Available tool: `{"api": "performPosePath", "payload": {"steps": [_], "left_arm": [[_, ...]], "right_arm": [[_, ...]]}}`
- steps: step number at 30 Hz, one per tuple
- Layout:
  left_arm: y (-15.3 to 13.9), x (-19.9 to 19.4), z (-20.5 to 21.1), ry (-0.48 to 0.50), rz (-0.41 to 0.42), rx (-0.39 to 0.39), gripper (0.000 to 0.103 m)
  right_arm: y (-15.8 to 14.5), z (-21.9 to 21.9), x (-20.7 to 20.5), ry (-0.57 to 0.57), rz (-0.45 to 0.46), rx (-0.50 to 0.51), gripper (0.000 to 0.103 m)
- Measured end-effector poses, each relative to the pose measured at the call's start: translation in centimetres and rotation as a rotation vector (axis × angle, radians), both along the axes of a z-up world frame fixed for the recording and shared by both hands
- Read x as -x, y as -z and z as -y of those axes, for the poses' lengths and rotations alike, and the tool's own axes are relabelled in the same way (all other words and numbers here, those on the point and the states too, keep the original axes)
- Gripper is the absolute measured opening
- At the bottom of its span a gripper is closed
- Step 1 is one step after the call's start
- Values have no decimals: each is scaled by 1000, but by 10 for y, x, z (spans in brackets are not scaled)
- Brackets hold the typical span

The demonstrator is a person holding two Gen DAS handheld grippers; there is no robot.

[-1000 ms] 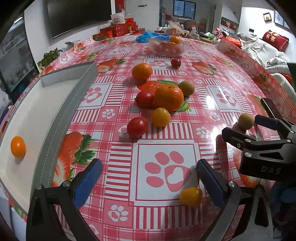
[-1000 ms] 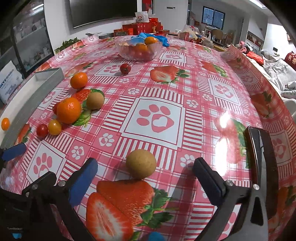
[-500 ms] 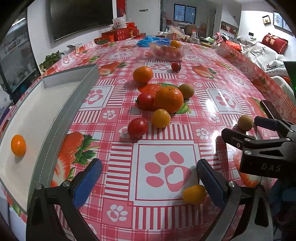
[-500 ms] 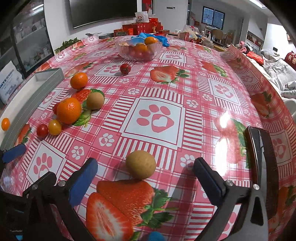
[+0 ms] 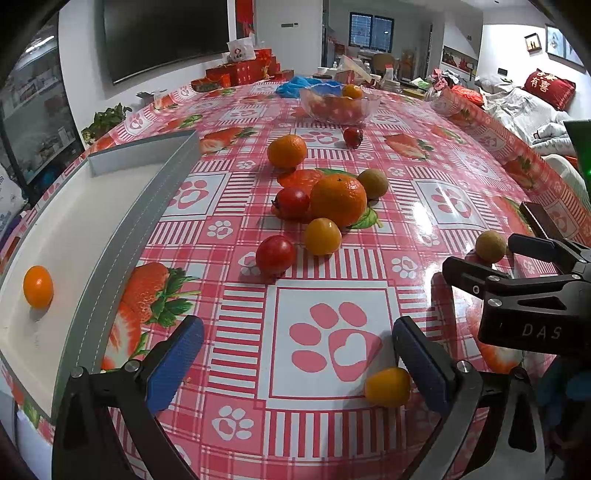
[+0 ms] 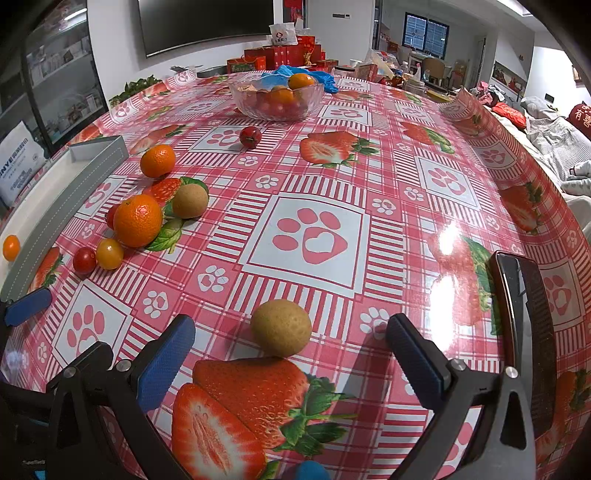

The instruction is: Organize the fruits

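Gleaming strawberry-print tablecloth [image 6: 369,155], dark wall screen [image 6: 207,22], possibly television

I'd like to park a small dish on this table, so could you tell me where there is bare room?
Free: the paw-print square between the brown fruit and glass bowl; also the white tray, holding one small orange fruit. Crowded: the cluster around the big orange.

Left gripper [image 5: 295,354], jaws wide apart, above a red checked tablecloth [image 5: 236,206]. A small yellow-orange kumquat [image 5: 388,387] lies beside its right finger. One orange kumquat [image 5: 38,287] rests in the white grey-rimmed tray [image 5: 110,251].
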State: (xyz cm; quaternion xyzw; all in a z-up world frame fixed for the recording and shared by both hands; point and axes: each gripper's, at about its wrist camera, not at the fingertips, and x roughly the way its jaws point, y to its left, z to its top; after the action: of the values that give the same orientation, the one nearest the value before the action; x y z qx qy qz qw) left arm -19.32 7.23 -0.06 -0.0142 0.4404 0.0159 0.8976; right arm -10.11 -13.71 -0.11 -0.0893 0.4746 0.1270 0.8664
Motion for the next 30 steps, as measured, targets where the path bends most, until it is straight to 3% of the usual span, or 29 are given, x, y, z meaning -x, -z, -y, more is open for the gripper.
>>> {"api": "performPosePath", "payload": {"steps": [16, 26, 30], "left_arm": [[-3, 16, 16, 26, -69, -5, 102], [-3, 18, 23, 22, -83, -1, 102], [-3, 18, 26, 31, -83, -1, 102]], "right_arm": [[1, 1, -1, -6, -3, -1, 103], [-1, 12, 6, -105, -23, -15, 103], [-5, 26, 5, -88, -36, -88, 103]]}}
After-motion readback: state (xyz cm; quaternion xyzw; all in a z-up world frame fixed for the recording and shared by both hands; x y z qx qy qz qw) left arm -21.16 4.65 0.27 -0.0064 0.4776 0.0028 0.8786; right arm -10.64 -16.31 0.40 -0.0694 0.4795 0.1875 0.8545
